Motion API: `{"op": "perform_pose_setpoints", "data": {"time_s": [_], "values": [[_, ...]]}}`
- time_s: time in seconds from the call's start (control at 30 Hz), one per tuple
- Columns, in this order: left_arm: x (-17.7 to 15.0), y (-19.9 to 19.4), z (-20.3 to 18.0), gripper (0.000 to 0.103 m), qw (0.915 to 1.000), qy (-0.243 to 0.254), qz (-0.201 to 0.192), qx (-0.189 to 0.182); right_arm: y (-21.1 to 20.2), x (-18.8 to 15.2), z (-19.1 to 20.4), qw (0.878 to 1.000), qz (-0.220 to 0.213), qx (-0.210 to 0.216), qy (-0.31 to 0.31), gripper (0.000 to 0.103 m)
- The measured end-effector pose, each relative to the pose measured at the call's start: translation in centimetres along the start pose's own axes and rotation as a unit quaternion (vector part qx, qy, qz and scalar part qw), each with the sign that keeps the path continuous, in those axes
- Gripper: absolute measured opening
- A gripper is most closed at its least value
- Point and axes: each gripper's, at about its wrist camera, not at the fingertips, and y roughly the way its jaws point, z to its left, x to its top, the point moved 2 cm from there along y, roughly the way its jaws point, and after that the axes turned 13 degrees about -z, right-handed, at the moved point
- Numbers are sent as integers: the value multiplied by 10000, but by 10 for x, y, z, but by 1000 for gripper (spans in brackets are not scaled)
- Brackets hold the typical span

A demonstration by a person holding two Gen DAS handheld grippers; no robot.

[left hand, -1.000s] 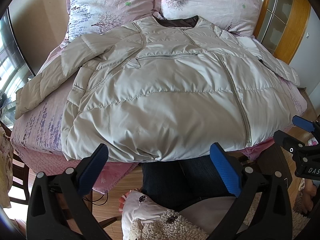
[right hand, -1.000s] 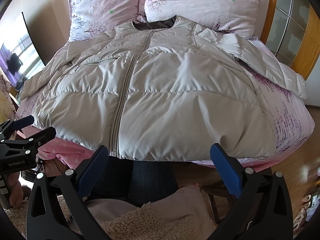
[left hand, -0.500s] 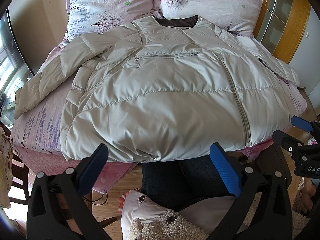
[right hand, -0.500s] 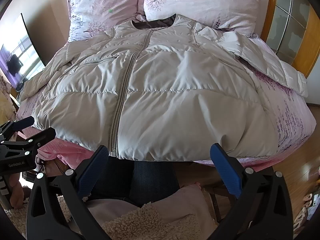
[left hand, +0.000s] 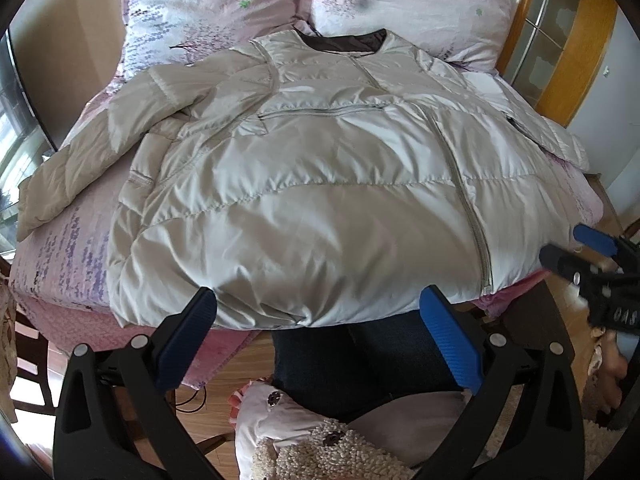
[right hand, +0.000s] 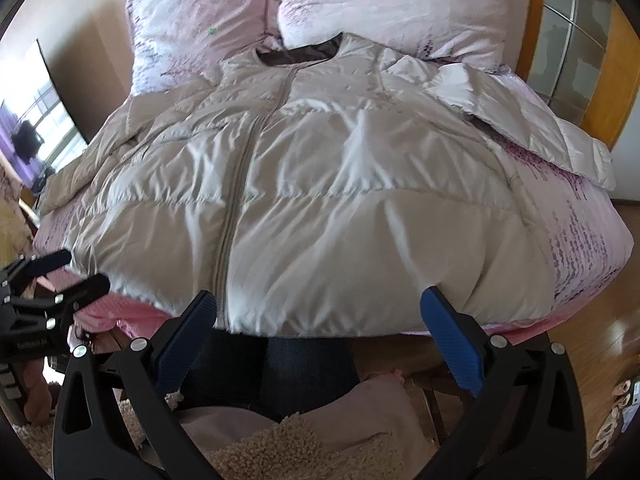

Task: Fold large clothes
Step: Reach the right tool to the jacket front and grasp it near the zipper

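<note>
The pale puffer jacket [left hand: 320, 184] lies spread face up across the bed [left hand: 60, 248], zipped down the front, its collar toward the two pink pillows [right hand: 280, 16] and its hem hanging at the near edge of the mattress. The sleeve on the person's left [left hand: 92, 148] angles out over the bedspread toward the window side; the sleeve on the right [right hand: 532, 128] stretches flat toward the wooden headboard corner. No part of the body or either sleeve is turned in, so judging from this layout the folding itself has not begun: the garment only looks laid out and smoothed.

The left gripper [left hand: 320, 320] hangs just short of the hem with its jaws spread wide and nothing between them. The right gripper [right hand: 320, 312] sits likewise near the hem by the zipper end, jaws wide, empty. What appears left is everything: bringing the sleeves across the chest, folding the sides in, then doubling hem to collar.
</note>
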Motion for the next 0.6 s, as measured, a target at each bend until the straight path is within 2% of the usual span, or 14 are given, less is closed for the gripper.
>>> {"op": "perform_pose_setpoints", "data": {"time_s": [0.17, 0.27, 0.33, 0.43, 0.47, 0.57, 0.6], "values": [[6, 0, -1, 101, 9999, 47, -110, -106, 2, 16, -22, 9988, -246, 71, 419, 102], [13, -1, 3, 101, 9995, 125, -268, 109, 6, 31, -42, 9957, -411, 277, 783, 102], [20, -1, 10, 101, 9988, 63, -421, 262, 10, 44, -65, 9897, -542, 432, 1250, 102], [32, 0, 22, 101, 9969, -165, -749, 159, 24, 60, -109, 9740, -652, 558, 2097, 102], [36, 2, 27, 101, 9963, -248, -823, 83, 28, 64, -124, 9678, -660, 484, 2380, 102], [49, 7, 40, 101, 9954, -342, -874, 172, 44, 76, -178, 9436, -748, 191, 3219, 102], [55, 11, 49, 101, 9951, -454, -856, 188, 50, 79, -199, 9321, -764, 92, 3540, 101]]}}
